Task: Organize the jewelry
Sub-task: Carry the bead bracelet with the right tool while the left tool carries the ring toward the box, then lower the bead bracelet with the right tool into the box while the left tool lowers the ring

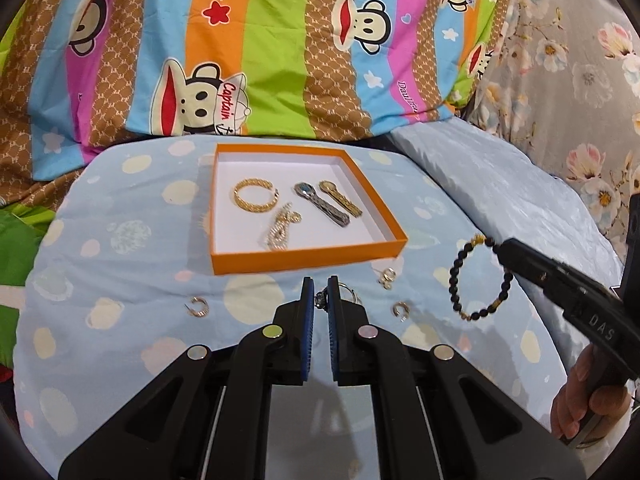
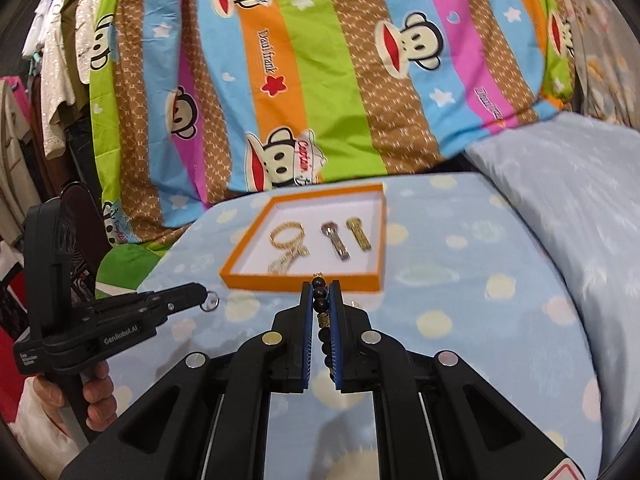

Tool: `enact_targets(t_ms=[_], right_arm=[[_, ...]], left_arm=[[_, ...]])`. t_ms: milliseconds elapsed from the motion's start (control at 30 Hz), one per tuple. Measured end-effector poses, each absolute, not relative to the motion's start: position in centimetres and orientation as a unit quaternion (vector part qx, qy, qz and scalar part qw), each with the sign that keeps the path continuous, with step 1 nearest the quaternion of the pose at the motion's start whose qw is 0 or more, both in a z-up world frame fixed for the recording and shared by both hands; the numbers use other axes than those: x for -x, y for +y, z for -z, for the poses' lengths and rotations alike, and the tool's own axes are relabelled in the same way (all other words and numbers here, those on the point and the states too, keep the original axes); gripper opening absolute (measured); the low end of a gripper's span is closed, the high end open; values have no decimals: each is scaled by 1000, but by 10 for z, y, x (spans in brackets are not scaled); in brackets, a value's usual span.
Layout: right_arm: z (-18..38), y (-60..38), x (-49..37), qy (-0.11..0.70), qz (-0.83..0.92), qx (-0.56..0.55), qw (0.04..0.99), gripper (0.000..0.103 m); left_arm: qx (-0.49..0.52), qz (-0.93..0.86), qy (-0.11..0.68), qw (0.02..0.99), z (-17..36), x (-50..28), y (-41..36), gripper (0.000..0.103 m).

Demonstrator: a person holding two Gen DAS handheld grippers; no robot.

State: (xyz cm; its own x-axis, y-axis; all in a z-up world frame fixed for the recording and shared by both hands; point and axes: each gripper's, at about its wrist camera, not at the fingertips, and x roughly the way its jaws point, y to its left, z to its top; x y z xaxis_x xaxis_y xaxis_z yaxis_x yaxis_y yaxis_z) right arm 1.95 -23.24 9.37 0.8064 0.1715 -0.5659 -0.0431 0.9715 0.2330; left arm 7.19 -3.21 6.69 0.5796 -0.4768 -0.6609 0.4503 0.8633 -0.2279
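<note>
Both claws carry a piece of jewelry toward the box (image 1: 308,258), so the step in hand is the transfer into it. The left claw (image 1: 320,300) is pressed together on a ring (image 1: 345,291), which hangs at its tip just above the bed (image 1: 132,320), at 6 o'clock of the box. The right claw (image 2: 322,300) pinches a bead bracelet (image 2: 320,312) between its pads; in the left wrist view the bracelet (image 1: 478,276) hangs in the air at 4 o'clock of the box.

Inside the box lie already a gold bangle (image 1: 254,194), a chain (image 1: 282,226) and two watches (image 1: 330,204). Three earrings (image 1: 197,306) are on the bed, near the front wall of the box, not yet collected.

I judge that the next move calls for bringing each claw over the orange rim to a free white area, then letting go low, so the piece does not roll or fall on the others. The earrings are small and flat on soft cloth, so picking them will probably need a careful pinch.
</note>
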Motion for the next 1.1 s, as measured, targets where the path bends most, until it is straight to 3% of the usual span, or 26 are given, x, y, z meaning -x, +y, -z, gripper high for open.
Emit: enact_targets(t_ms=[600, 1100], right_arm=[[-109, -211, -165, 312, -86, -80, 943, 7], [-62, -217, -276, 367, -95, -122, 917, 7]], left_arm=[[3, 243, 344, 907, -82, -188, -45, 6], [-15, 220, 350, 910, -65, -288, -81, 6]])
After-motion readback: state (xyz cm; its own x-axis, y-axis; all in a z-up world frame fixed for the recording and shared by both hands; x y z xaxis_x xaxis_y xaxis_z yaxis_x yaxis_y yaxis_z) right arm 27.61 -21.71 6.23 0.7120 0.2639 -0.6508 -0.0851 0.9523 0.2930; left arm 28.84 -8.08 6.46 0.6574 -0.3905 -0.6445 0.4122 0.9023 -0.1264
